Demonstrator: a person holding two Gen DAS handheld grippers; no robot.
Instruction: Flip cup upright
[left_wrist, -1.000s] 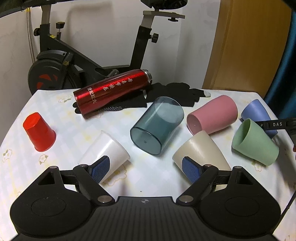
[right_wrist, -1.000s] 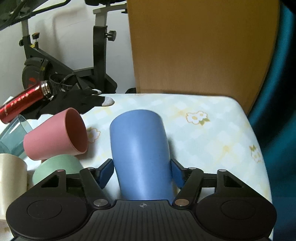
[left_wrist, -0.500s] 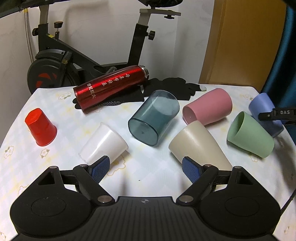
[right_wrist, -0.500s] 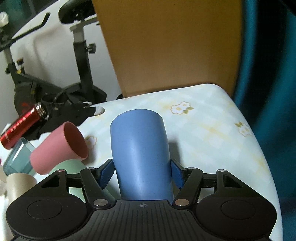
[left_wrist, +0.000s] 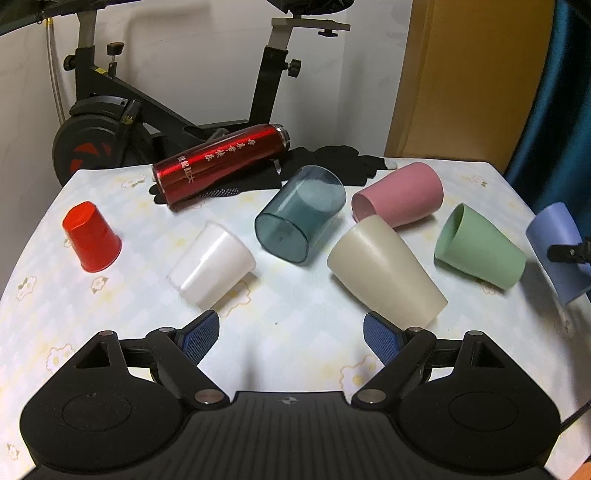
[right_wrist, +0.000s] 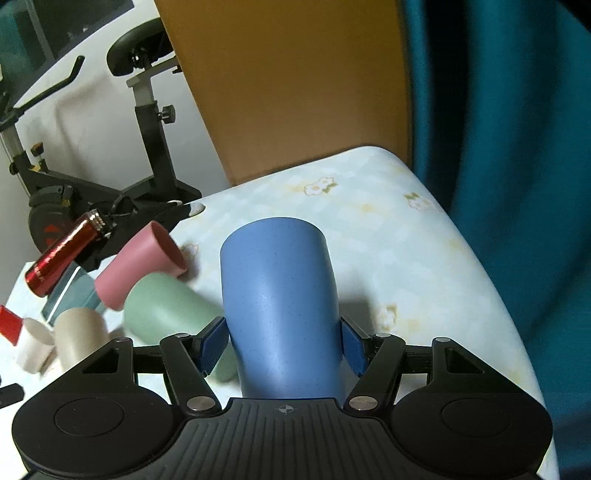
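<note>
Blue cup lifted and tipping up at the table's right edge

On the left, the left gripper hangs back with its jaws wide apart and empty, now drawn nearer than a second ago, the white cup and cream cup lying just beyond its tips. On the right, the right gripper stays clamped on the blue cup, which a second ago lay low on the table and is now raised and tilted, so the flip looks under way, not finished.
</note>
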